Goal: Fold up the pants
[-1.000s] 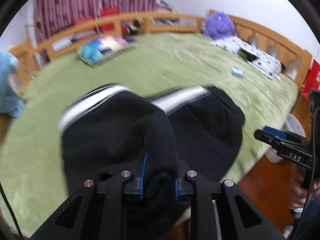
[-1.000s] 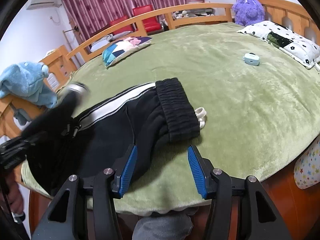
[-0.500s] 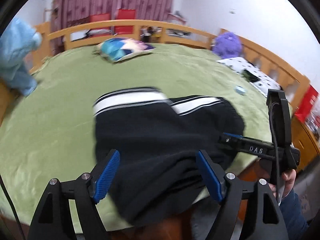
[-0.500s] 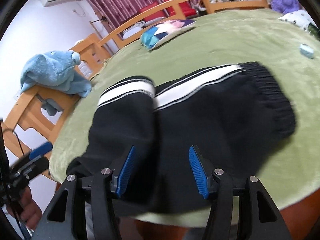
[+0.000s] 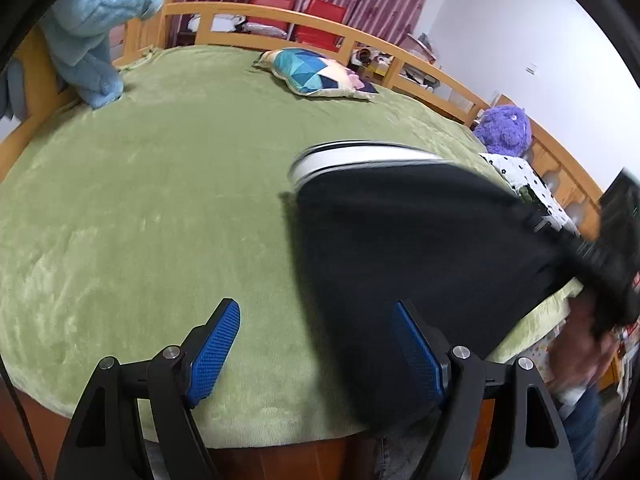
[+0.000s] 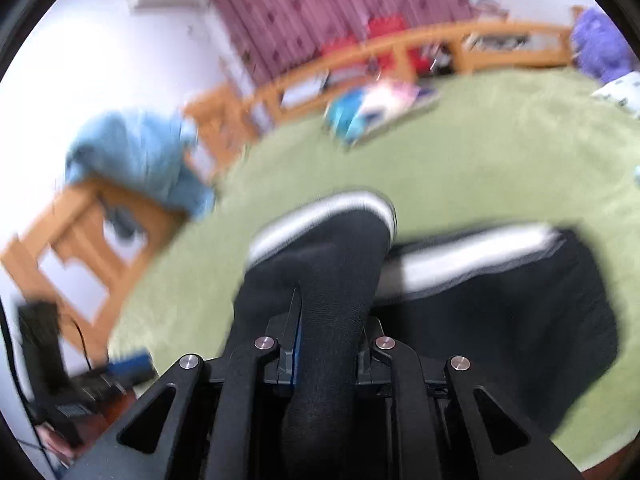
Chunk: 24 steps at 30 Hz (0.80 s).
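The right gripper (image 6: 328, 344) has its fingers clamped on a bunched fold of the black pants (image 6: 500, 320), which lie on the green bed (image 6: 500, 152) near its front edge. The left gripper (image 5: 316, 344) holds nothing, its fingers spread wide above the blanket beside the pants (both views are motion-blurred here). Farther back lie a patterned pillow (image 5: 320, 74), a blue towel (image 5: 94, 36) and a purple plush toy (image 5: 506, 130), partly cut off.
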Each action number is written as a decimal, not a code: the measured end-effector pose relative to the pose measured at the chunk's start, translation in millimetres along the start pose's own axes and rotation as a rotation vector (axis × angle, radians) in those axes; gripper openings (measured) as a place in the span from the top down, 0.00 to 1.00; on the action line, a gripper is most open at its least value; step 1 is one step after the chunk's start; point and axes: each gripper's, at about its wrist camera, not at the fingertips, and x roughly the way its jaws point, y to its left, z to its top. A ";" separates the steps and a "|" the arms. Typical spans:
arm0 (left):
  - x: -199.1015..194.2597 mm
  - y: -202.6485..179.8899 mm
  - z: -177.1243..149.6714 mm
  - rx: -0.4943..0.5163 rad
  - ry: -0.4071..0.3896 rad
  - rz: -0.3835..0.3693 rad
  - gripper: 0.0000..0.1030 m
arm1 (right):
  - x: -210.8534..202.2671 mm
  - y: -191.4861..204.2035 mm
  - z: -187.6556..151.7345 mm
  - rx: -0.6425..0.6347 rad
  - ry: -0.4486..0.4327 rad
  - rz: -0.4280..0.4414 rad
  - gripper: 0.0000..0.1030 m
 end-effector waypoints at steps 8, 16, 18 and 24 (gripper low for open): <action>23.2 -34.7 3.2 0.033 0.030 -0.104 0.25 | -33.3 -128.2 3.8 0.138 0.022 -0.359 0.83; 67.0 -87.9 -15.3 0.089 0.132 -0.158 0.25 | -57.2 -145.8 -40.2 0.142 0.009 -0.417 0.61; 77.6 -94.1 -24.7 0.093 0.160 -0.145 0.25 | -61.3 -136.1 -44.4 0.109 -0.018 -0.408 0.57; 111.3 -91.9 -50.9 0.027 0.293 -0.204 0.21 | -36.0 -148.7 -82.6 0.071 0.068 -0.465 0.56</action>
